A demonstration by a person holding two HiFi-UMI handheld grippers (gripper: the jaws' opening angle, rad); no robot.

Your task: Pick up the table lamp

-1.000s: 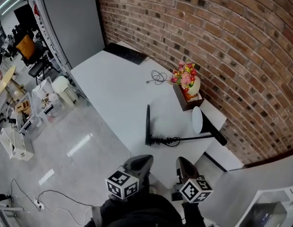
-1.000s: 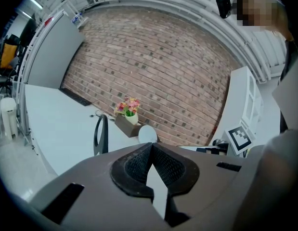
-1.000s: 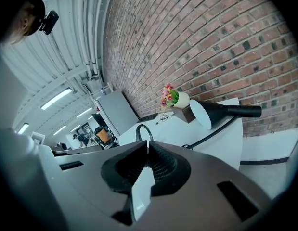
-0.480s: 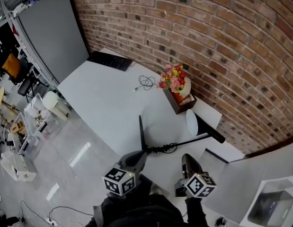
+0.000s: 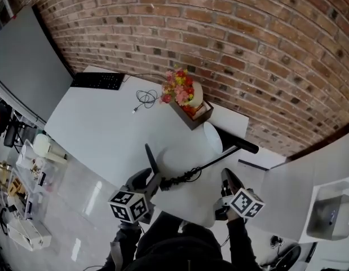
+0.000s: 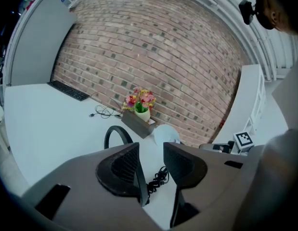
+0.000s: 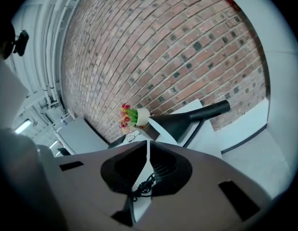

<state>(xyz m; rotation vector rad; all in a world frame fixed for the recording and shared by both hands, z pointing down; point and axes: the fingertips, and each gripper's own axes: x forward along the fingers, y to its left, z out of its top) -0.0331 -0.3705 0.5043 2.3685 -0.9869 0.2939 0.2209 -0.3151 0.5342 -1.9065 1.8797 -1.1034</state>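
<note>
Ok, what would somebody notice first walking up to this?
Probably the black table lamp lying on its side near the white table's front edge, cord bunched beside its arm. Behind it, bright flowers in a white vase stand out before the red brick wall.

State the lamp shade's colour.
The shade is black outside, white inside, best seen in the right gripper view.
</note>
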